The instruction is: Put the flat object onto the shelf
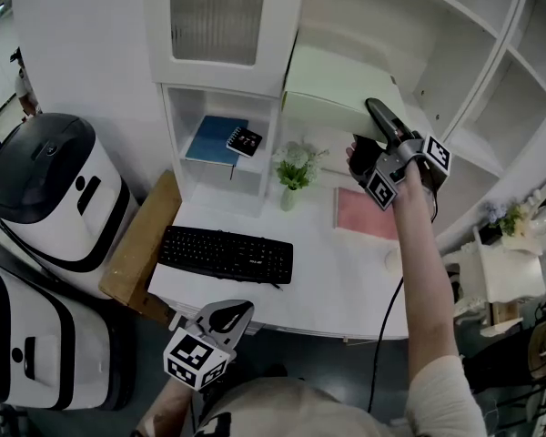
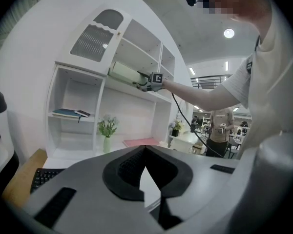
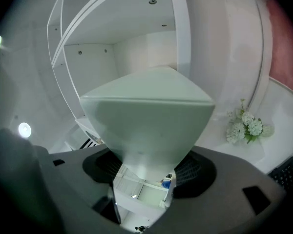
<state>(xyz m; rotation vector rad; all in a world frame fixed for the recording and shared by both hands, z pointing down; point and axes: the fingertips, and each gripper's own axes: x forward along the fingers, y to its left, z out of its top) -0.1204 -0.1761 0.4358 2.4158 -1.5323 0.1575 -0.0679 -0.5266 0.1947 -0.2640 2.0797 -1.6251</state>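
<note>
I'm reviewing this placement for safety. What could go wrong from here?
The right gripper pinches the flat box by one end only, so it may sag or slip. If it drops, the flower vase below could be knocked over. The box might also catch the shelf upright.

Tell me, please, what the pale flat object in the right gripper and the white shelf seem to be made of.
The flat object: probably cardboard or thin board, matte pale green; even, dull faces and sharp edges. The shelf: likely painted or laminated wood board, smooth white with slight sheen; small fixing dots show underneath.
</note>
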